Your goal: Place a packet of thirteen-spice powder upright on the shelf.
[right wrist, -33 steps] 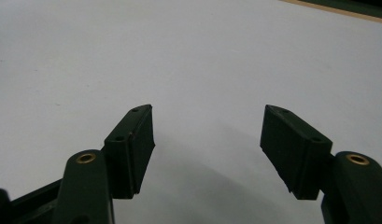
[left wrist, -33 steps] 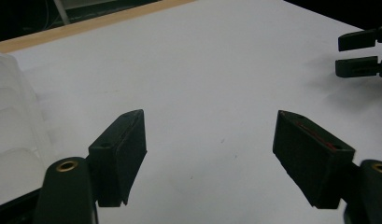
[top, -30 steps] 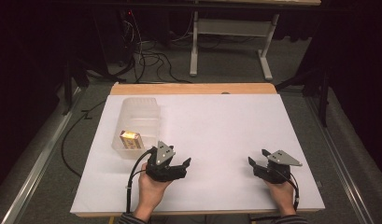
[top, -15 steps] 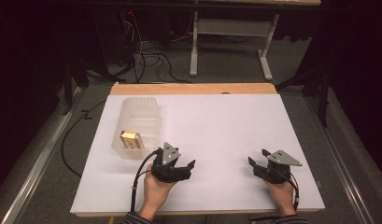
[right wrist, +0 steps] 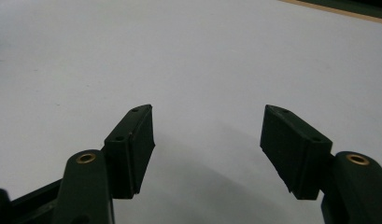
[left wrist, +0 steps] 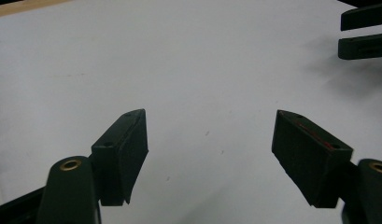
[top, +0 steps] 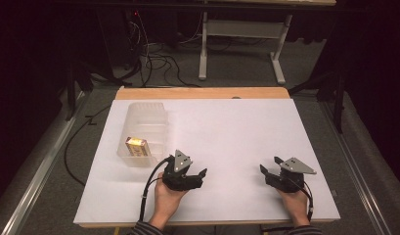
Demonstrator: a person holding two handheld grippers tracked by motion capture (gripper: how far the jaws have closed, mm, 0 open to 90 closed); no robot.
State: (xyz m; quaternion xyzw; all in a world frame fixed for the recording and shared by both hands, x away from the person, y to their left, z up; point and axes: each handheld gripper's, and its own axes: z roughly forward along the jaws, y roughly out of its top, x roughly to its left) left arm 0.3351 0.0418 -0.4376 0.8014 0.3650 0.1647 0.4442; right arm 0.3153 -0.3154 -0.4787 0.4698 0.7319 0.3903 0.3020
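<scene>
Since the earlier pictures, the left gripper (top: 188, 175) has slid a little toward the person's near edge of the table and turned to point more toward the right side, while the right gripper (top: 276, 175) has stayed where it was.

From the high view, both grippers rest low over the white sheet (top: 227, 132) that covers the table, each held by a hand coming in from the bottom edge. The left hand (top: 167, 200) sits behind its gripper, and a black cable (top: 147, 188) loops from the gripper down past the wrist. The right hand (top: 295, 205) holds the other gripper well apart from the first, with bare sheet between them. Ahead of the left gripper and off to its left stands a clear plastic bin (top: 146, 125), near the gripper but not touching it. A small yellow box (top: 137, 145) lies inside the bin, at the end nearest the left gripper. A wooden strip (top: 202, 93) of the table shows beyond the far edge of the sheet.

From the left gripper view, the left gripper (left wrist: 209, 135) has its jaws spread wide with nothing between them, just bare white sheet (left wrist: 179, 60). The right gripper's black jaw tips (left wrist: 364, 32) show far ahead and to the right.

From the right gripper view, the right gripper (right wrist: 207, 133) is likewise released, jaws wide apart over bare sheet (right wrist: 179, 56), grasping nothing.
</scene>
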